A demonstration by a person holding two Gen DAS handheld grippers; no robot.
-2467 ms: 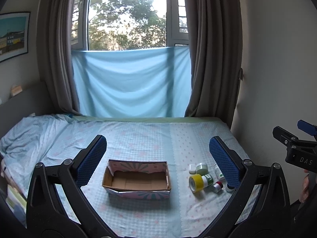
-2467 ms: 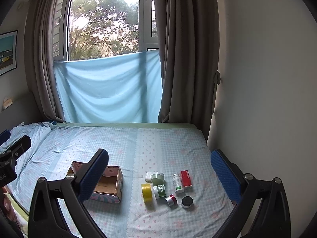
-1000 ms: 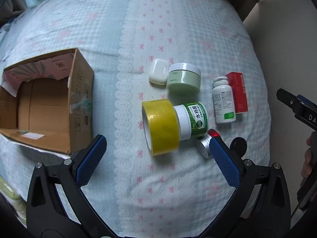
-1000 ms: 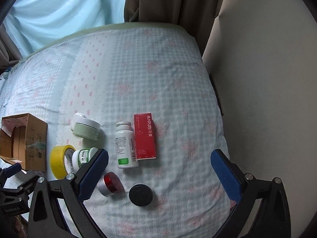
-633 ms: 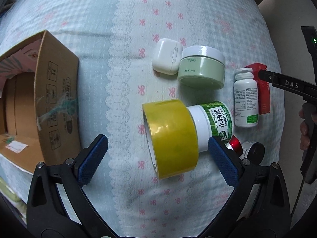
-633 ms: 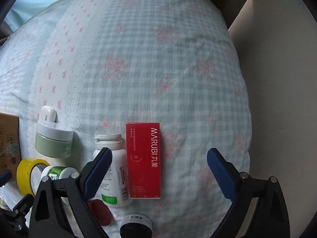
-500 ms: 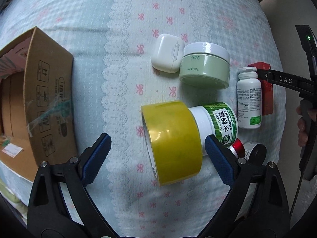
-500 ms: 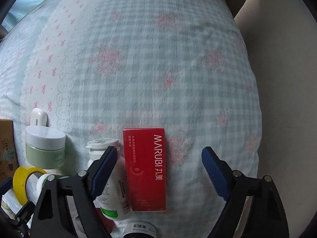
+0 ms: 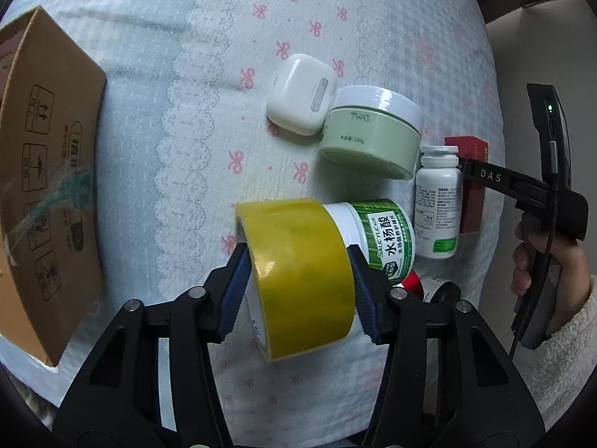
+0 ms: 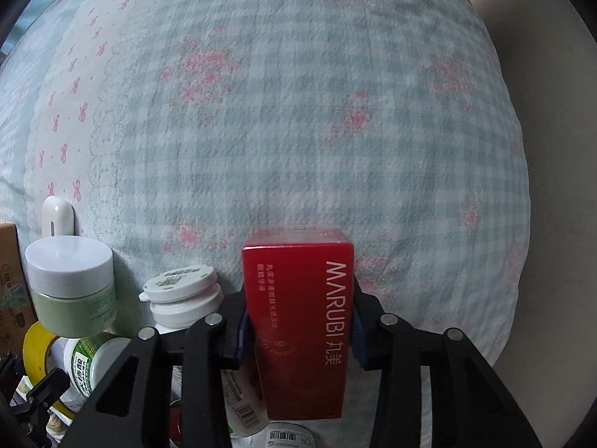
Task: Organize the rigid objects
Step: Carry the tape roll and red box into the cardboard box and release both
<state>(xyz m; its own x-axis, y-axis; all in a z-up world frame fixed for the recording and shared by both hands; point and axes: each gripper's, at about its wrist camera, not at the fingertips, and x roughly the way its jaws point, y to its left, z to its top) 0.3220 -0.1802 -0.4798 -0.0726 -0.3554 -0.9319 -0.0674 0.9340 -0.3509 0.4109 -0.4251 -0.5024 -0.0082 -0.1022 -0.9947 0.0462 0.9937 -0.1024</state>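
We hold a roll of yellow tape [image 9: 298, 276] clamped between the jaws of our left gripper [image 9: 298, 283], on the bed [image 9: 209, 86]. The roll lies on its curved side, its round opening facing left toward the cardboard box [image 9: 48, 171], so its axis runs left to right. Its surface is glossy and smooth.

Touching the tape's right face is a green-labelled white jar [image 9: 377, 235] lying on its side. Beyond that jar stand a pale green tub with a white lid [image 9: 369, 130] and, against it, a white rounded earbud case [image 9: 302, 93]. Right of the tape lies a white pill bottle [image 9: 436, 201], cap pointing away.

Our right gripper [image 10: 298, 328] has its jaws closed on a red carton [image 10: 298, 321], glossy, rectangular, its long axis pointing away from us, just right of the pill bottle. The bedcover is puckered blue-and-white check with pink bows and lace trim.
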